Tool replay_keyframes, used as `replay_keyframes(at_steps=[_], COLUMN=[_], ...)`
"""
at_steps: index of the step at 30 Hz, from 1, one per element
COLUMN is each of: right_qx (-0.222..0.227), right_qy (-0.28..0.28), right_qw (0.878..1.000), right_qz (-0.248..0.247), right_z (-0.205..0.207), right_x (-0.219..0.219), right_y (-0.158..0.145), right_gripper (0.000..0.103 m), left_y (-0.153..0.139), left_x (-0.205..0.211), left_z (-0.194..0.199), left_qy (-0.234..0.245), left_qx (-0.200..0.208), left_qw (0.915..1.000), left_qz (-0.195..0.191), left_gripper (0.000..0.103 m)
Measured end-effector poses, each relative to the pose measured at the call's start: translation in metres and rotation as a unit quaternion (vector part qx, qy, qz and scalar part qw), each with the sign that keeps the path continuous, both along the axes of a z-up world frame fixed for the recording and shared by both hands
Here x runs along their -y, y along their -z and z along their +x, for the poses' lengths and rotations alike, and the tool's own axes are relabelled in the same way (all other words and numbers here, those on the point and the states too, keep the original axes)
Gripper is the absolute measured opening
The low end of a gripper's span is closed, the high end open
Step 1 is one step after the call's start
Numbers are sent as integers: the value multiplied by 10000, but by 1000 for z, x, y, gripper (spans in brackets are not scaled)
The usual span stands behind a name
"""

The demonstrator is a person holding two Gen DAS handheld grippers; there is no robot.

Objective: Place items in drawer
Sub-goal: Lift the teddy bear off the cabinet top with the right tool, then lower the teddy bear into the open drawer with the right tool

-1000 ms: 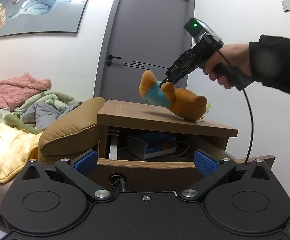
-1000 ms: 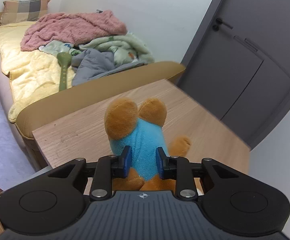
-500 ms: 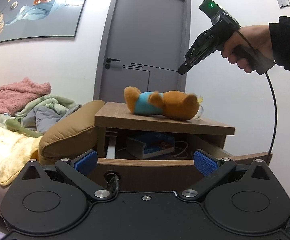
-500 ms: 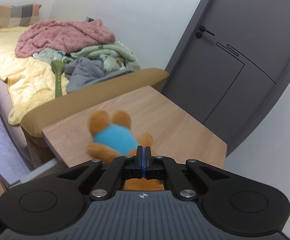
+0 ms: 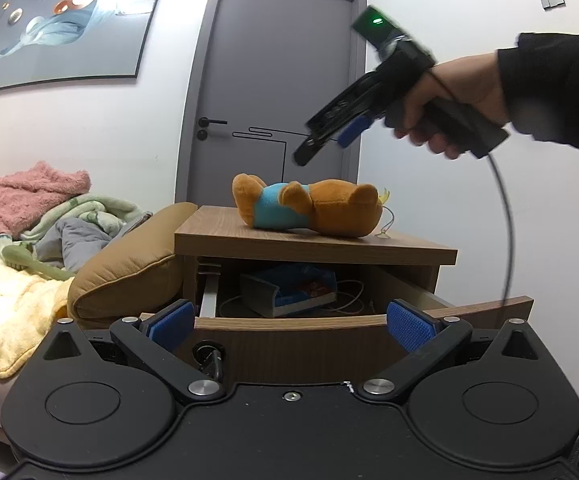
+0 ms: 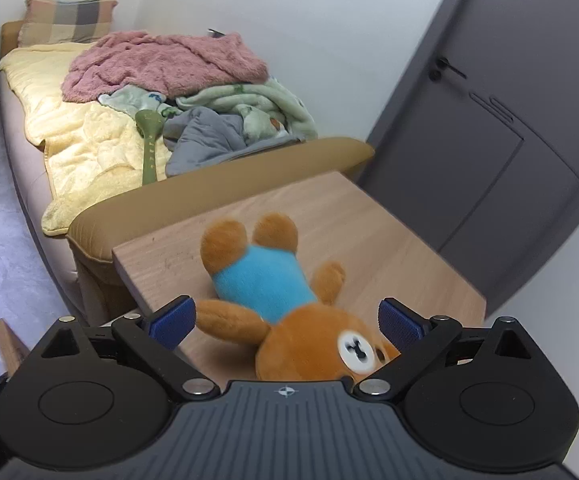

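An orange teddy bear [image 5: 309, 212] in a blue shirt lies flat on the wooden nightstand top [image 5: 249, 232]. Below it the drawer [image 5: 289, 340] stands pulled out, holding a book [image 5: 289, 292] and white cables [image 5: 349, 304]. My left gripper [image 5: 289, 324] is open in front of the drawer's front panel, holding nothing. A hand holds my right gripper [image 5: 325, 144] in the air above the bear. In the right wrist view the right gripper [image 6: 285, 322] is open, and the bear [image 6: 265, 280] lies apart below it on the nightstand top [image 6: 389, 248].
A brown padded bed end [image 5: 129, 264] touches the nightstand's left side. The bed [image 6: 69, 120] carries pink, green, grey and yellow blankets. A grey door [image 5: 277, 100] stands behind the nightstand, and a white wall lies to its right.
The right gripper was shut on the bear's blue body, lost it and rose shut and empty. Now it is open above the bear, which has dropped flat onto the nightstand. The left gripper stayed put.
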State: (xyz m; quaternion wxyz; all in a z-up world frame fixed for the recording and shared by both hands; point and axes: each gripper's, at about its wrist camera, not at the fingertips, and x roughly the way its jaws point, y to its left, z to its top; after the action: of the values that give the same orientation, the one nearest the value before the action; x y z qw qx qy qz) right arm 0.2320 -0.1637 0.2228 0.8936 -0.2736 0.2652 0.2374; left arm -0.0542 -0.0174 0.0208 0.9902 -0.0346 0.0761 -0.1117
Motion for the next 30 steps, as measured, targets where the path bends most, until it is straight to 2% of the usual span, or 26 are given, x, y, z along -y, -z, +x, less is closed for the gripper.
replay_keyframes(at_steps=[2, 15, 17, 19, 22, 29, 30], right_qx=[-112, -234, -252, -270, -297, -340, -317], right_qy=[-44, 206, 245, 284, 343, 454, 433], right_qw=[9999, 9990, 9987, 9984, 9978, 9963, 9964], right_qz=[3, -316, -365, -414, -489, -642, -653], right_z=[13, 26, 28, 30, 33, 30, 32], right_x=[-6, -27, -31, -34, -39, -50, -32], right_y=[5, 15, 16, 17, 19, 18, 17], right_gripper=[99, 99, 91, 73, 61, 58, 58], left_y=[1, 3, 3, 3, 3, 1, 1], left_x=[0, -6, -7, -8, -11, -16, -17], left_z=[1, 12, 11, 10, 7, 1, -1], left_qy=[27, 41, 35, 26, -6, -64, -72], left_qx=[-10, -117, -115, -113, -90, -33, -24], left_qw=[10000, 9999, 9999, 9999, 9999, 9999, 9999], left_qz=[4, -96, -101, -104, -109, -131, -144], left_gripper=[102, 102, 102, 102, 102, 102, 102])
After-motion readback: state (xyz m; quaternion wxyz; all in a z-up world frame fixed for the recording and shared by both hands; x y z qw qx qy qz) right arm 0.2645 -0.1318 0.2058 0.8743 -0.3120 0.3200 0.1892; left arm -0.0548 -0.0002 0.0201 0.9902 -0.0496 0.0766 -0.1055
